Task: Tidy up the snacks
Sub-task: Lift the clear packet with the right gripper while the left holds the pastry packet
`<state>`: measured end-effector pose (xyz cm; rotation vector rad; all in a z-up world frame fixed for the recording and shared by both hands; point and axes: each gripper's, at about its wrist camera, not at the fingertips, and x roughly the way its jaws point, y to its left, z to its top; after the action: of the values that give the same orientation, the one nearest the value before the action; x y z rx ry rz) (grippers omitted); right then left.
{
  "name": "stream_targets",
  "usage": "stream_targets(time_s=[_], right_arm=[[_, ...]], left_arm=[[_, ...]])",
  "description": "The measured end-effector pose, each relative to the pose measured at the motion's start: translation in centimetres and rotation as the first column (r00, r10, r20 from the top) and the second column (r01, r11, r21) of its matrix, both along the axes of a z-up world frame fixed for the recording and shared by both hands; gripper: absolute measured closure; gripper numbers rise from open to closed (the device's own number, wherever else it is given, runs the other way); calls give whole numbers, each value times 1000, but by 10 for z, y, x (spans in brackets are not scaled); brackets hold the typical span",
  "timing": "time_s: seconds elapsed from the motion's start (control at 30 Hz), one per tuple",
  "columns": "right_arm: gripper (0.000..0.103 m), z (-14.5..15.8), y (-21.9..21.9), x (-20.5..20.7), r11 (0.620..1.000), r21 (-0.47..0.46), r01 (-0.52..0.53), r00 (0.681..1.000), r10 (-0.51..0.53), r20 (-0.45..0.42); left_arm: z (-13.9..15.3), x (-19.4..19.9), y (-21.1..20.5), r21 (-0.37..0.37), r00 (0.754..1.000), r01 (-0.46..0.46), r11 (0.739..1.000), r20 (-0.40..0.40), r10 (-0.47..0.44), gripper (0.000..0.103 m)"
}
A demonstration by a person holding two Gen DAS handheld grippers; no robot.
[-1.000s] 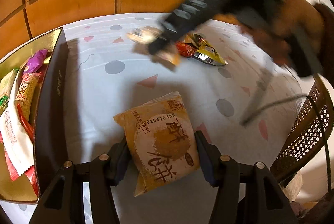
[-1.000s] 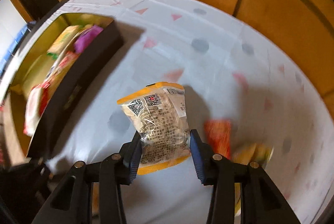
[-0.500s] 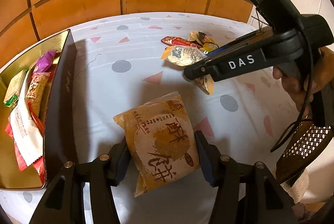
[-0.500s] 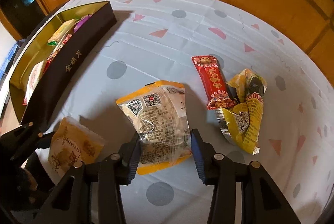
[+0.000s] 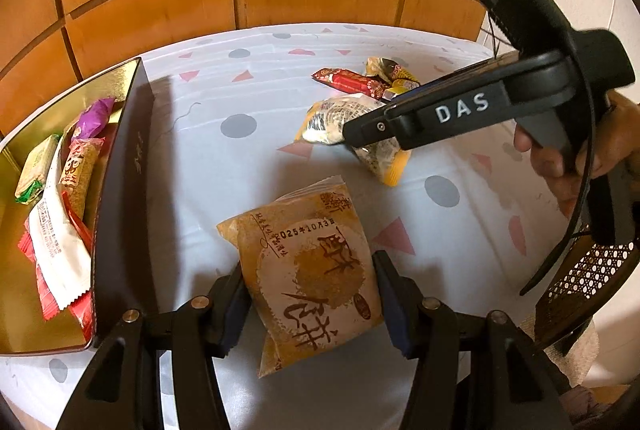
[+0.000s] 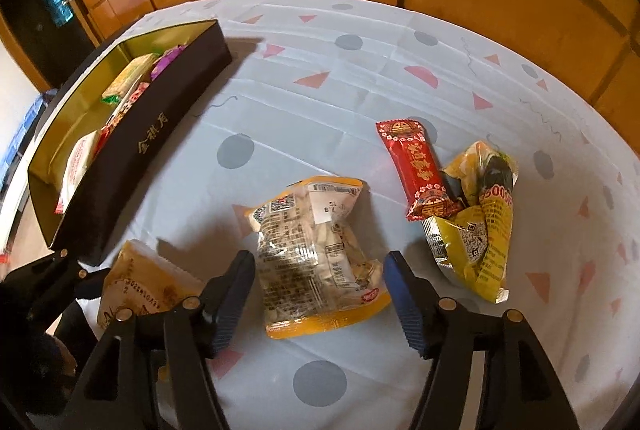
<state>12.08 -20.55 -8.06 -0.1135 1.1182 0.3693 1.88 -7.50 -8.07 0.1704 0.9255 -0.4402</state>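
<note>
Left wrist view: the left tongs (image 5: 312, 304) clench a tan pastry packet (image 5: 308, 270) by its 2 side edges, over the counter (image 5: 224, 165). At 9 o'clock sits the dark gift box (image 5: 124, 213) with a gold lining, already holding about 5 wrapped snacks. At 2 o'clock the right tongs reach down to a clear yellow-trimmed packet (image 5: 336, 113).

Right wrist view: the right tongs (image 6: 320, 292) have just been opening; their pads stand clear of the clear yellow-trimmed packet (image 6: 320, 254), which lies released on the counter between them. At 2 o'clock lie a red bar (image 6: 420, 169) and some yellow packets (image 6: 480, 222), touching.

By my judgement the job is roughly half done: about 5 snacks remain outside the box.
</note>
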Motion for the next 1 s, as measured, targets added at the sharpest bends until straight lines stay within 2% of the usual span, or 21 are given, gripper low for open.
stream_targets(time_s=[0.07,0.3,0.47,0.57,0.67,0.7,0.8,0.87,1.0], right_arm=[[64,2,2,-3,1000,9,-4,999,4,37],[63,-2,7,-9,999,-14,41,997,-40,72],[57,-8,6,-9,998,-8,65,996,-65,63],[57,-8,8,-12,997,-13,72,994,-70,85],[57,-8,6,-14,997,2,80,992,-80,98],[57,-8,6,-14,997,9,82,992,-82,98],[57,-8,1,-14,996,40,81,992,-85,92],[57,-8,1,-14,996,45,81,992,-85,93],[57,-8,0,-13,995,57,83,992,-87,88]], left_arm=[[0,0,0,1,1000,0,1000,4,0,45],[2,-3,0,3,1000,-4,1000,13,4,45],[7,-5,0,4,1000,-8,1000,29,8,46],[11,-8,0,4,999,-6,1000,47,6,48],[15,-9,1,3,998,-7,1000,59,6,52],[17,-10,1,1,998,-6,1000,65,6,57],[22,-10,2,-9,997,1,1000,71,-1,63],[21,-8,3,-17,998,0,1000,61,1,63],[18,0,11,-90,1000,-1,996,-6,0,64]])
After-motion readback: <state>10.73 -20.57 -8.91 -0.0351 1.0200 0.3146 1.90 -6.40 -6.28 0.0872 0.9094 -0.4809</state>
